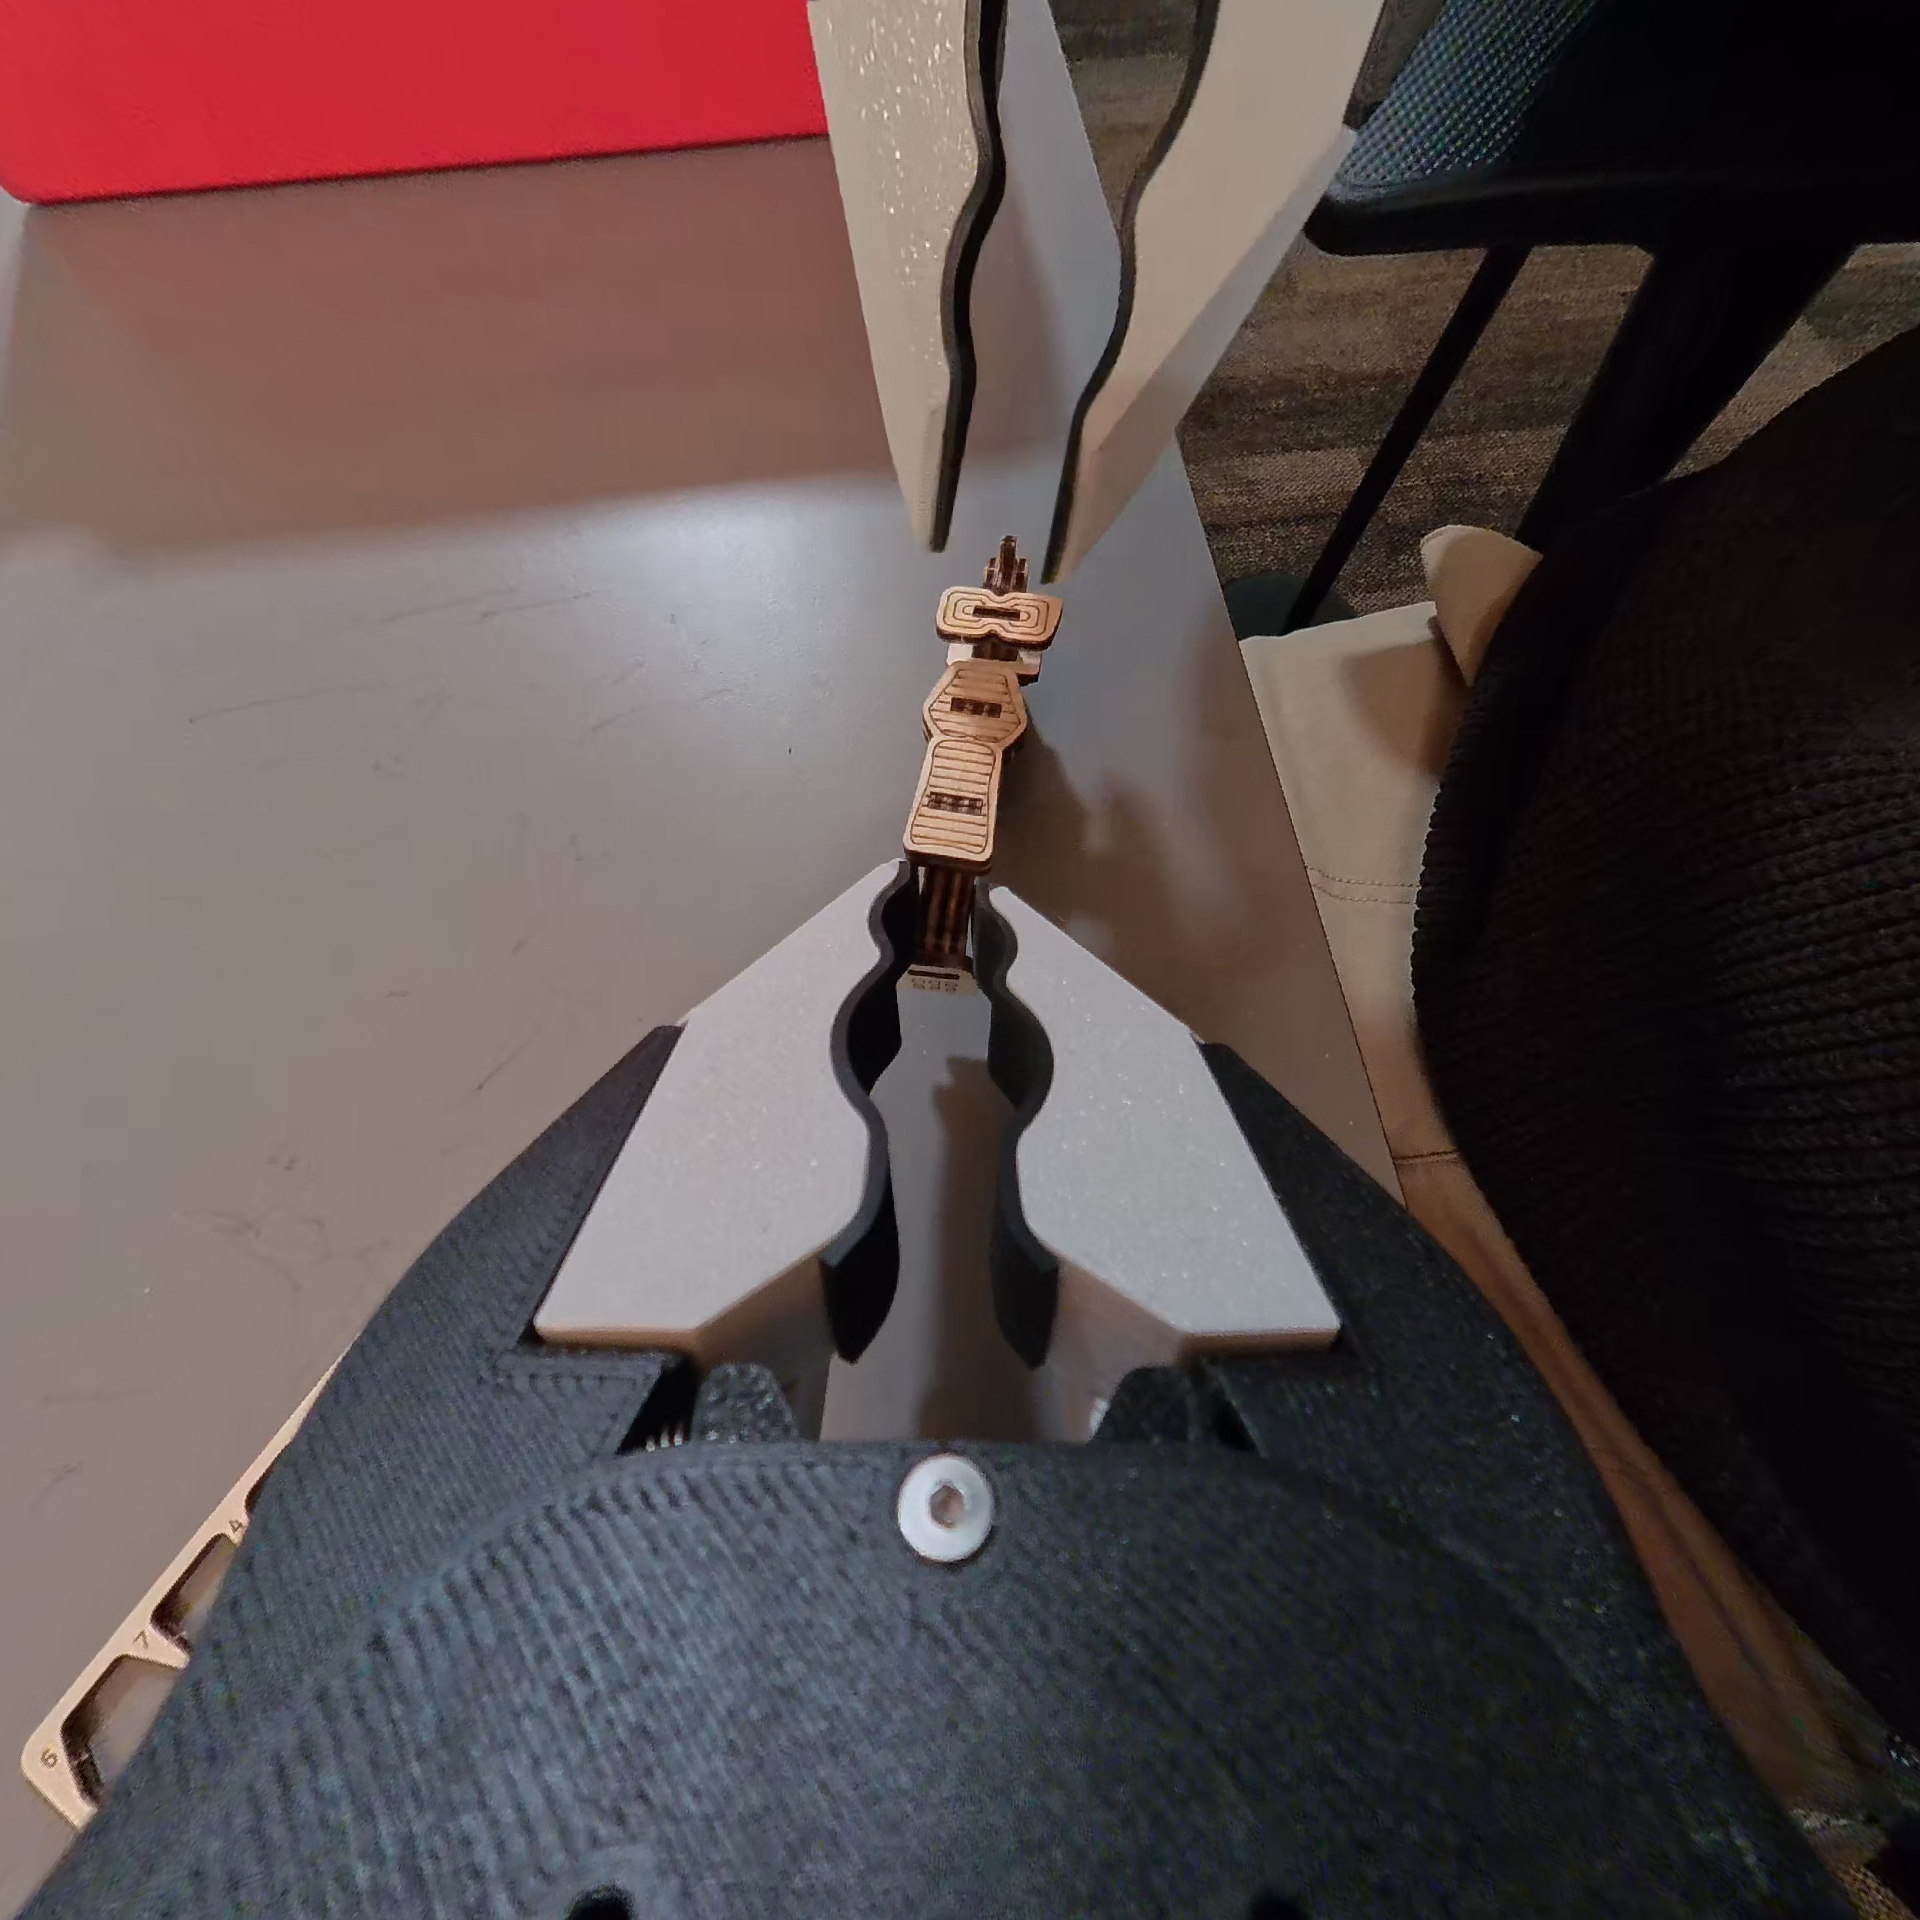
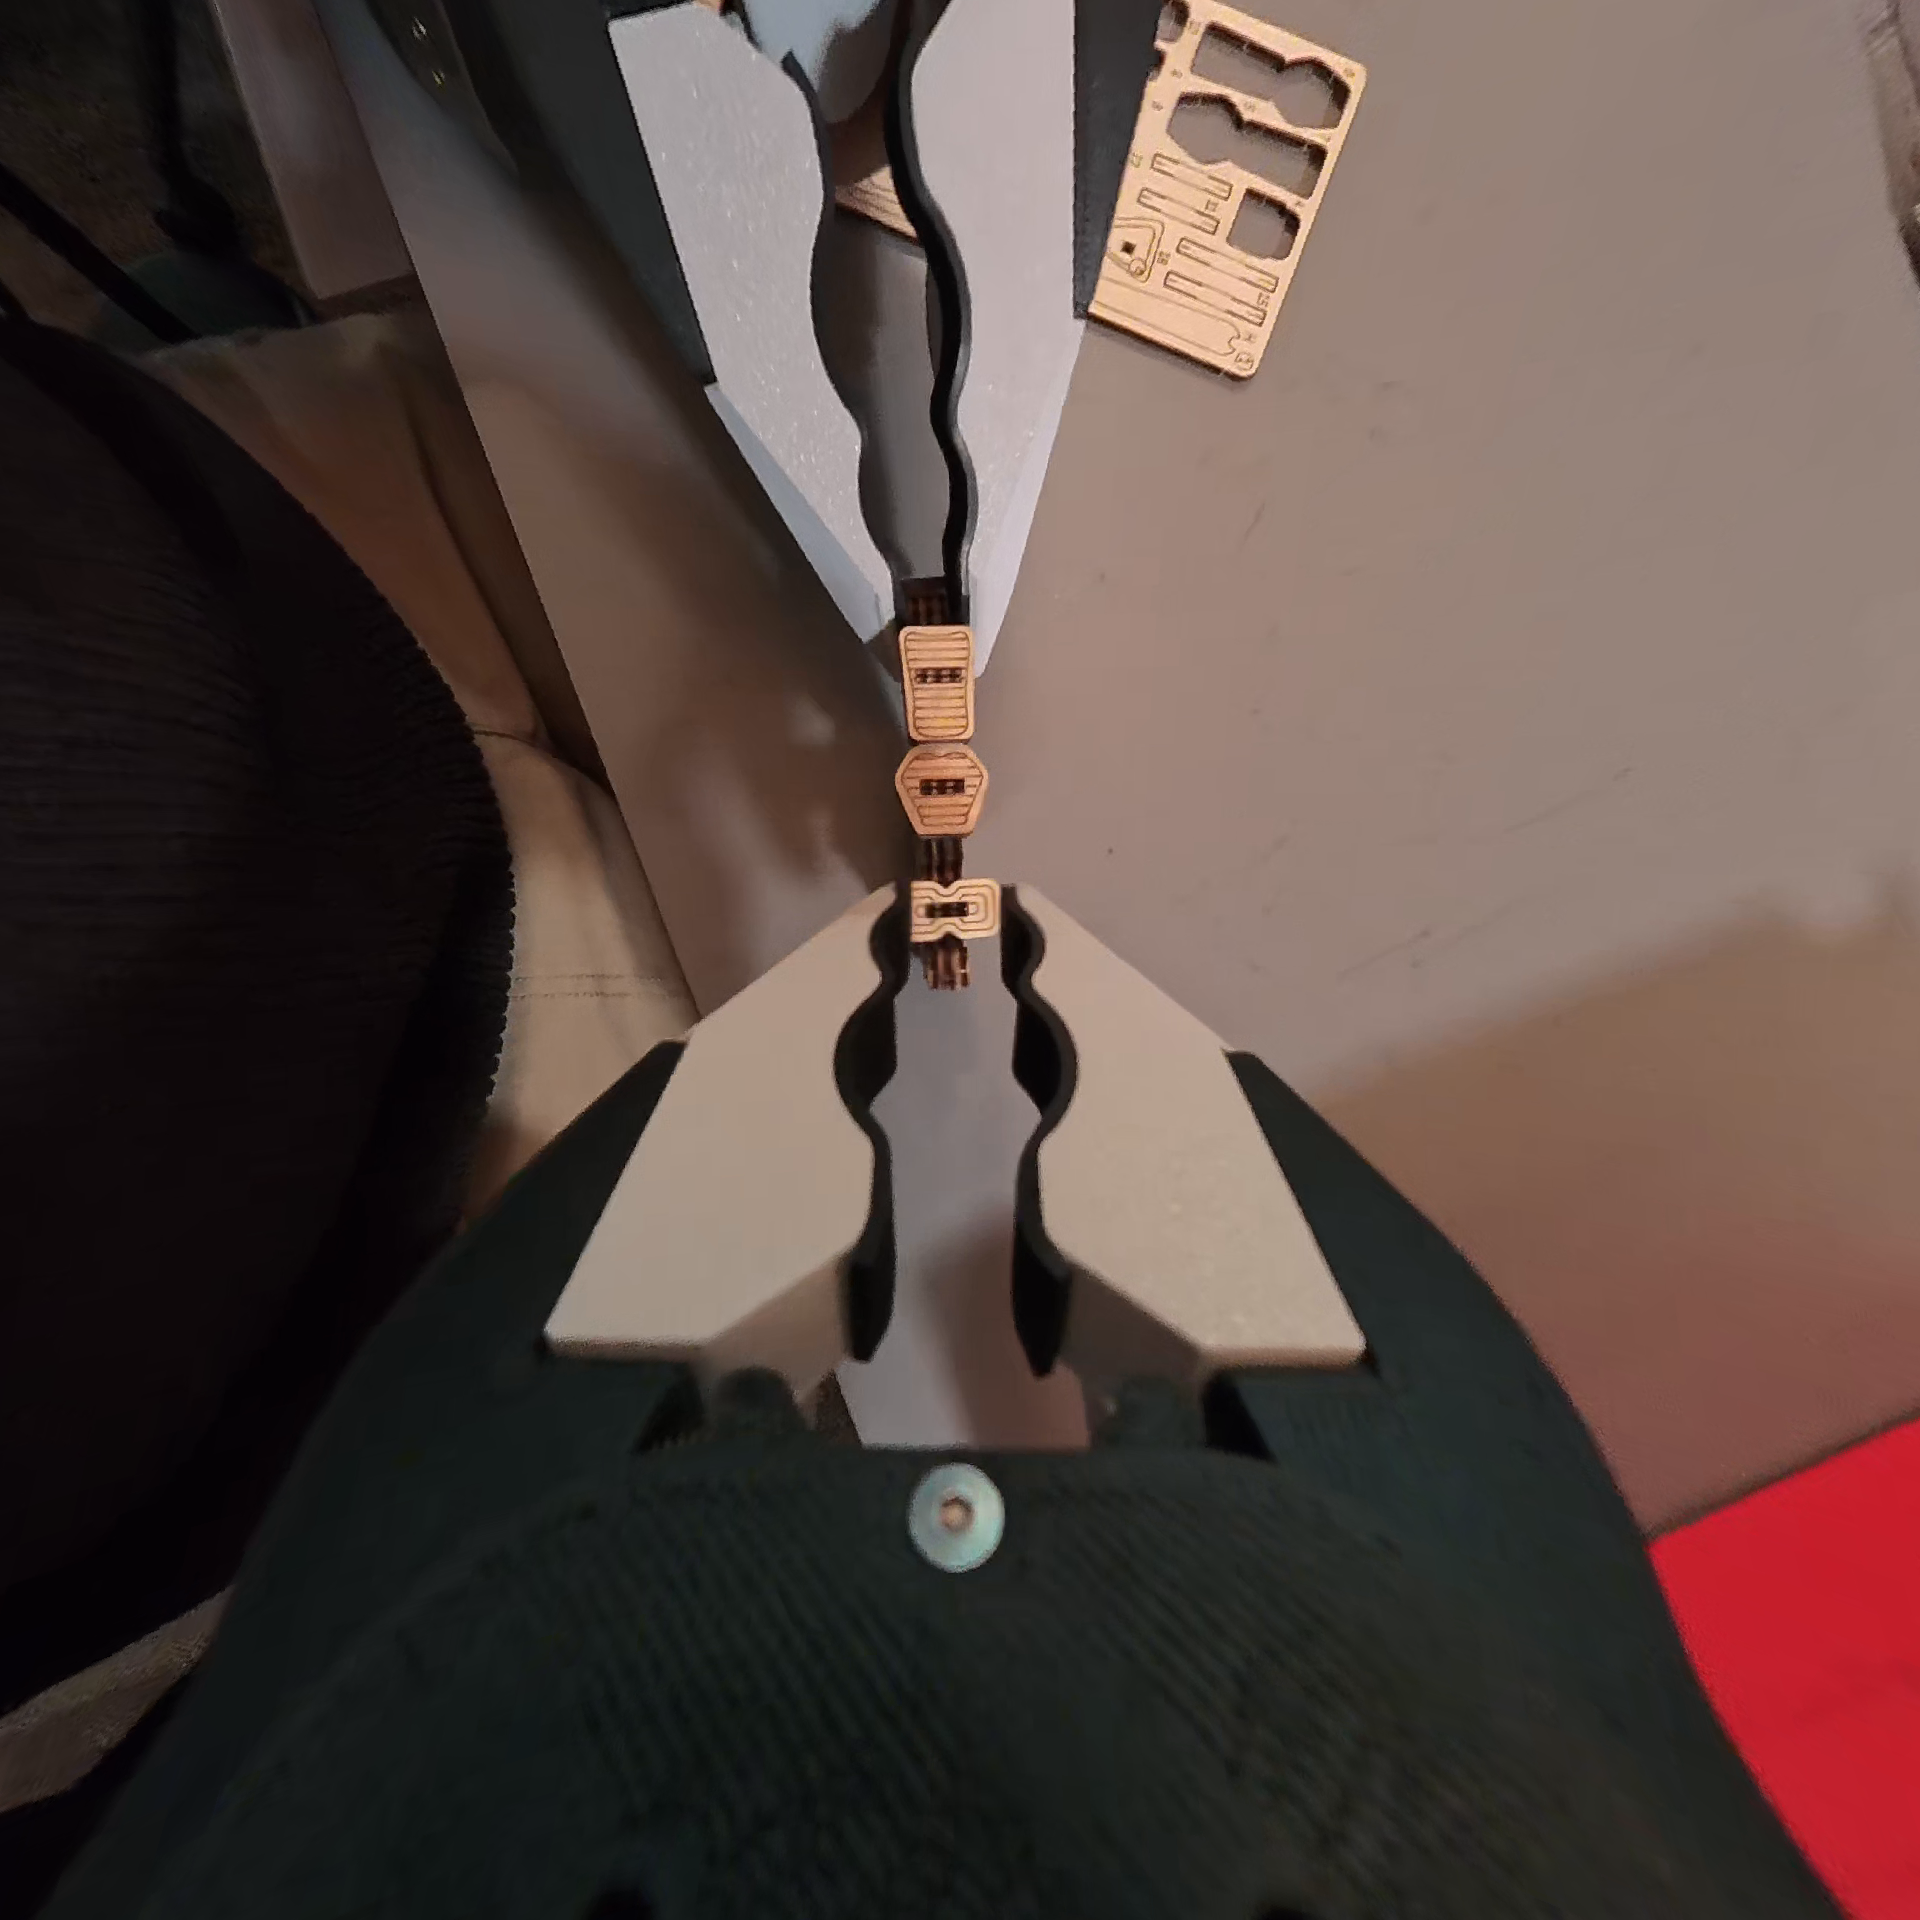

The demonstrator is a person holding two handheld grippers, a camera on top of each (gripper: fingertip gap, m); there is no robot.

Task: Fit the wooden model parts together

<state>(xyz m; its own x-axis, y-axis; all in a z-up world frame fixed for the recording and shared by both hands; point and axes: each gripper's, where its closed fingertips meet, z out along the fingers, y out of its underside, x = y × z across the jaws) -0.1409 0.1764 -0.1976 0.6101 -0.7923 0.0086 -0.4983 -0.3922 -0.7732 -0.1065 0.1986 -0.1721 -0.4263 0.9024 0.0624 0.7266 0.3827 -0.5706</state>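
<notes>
A small wooden model [image 1: 956, 810] hangs in the air over the grey table [image 1: 416, 831]. It is a dark layered spine with three engraved plates on it. My left gripper [image 1: 943, 925] is shut on the spine's near end. My right gripper [image 1: 995, 561] comes in from the top of the left wrist view, at the model's far end. In the right wrist view, my right gripper [image 2: 951, 920] has its tips closed against the edges of the end plate [image 2: 954, 914]. The other two plates [image 2: 938, 795] lie beyond it. My left gripper [image 2: 933, 592] holds the far end there.
A wooden sheet with cut-out shapes [image 2: 1226, 197] lies flat on the table; its corner also shows in the left wrist view [image 1: 135, 1662]. A red panel [image 1: 416, 83] stands at the table's far side. A person's dark knit top [image 1: 1662, 935] and a chair [image 1: 1558, 156] are beyond the table edge. Left tips to right tips: about 6 cm. Left tips and right tips are each some 30 cm from the red panel [image 1: 416, 83].
</notes>
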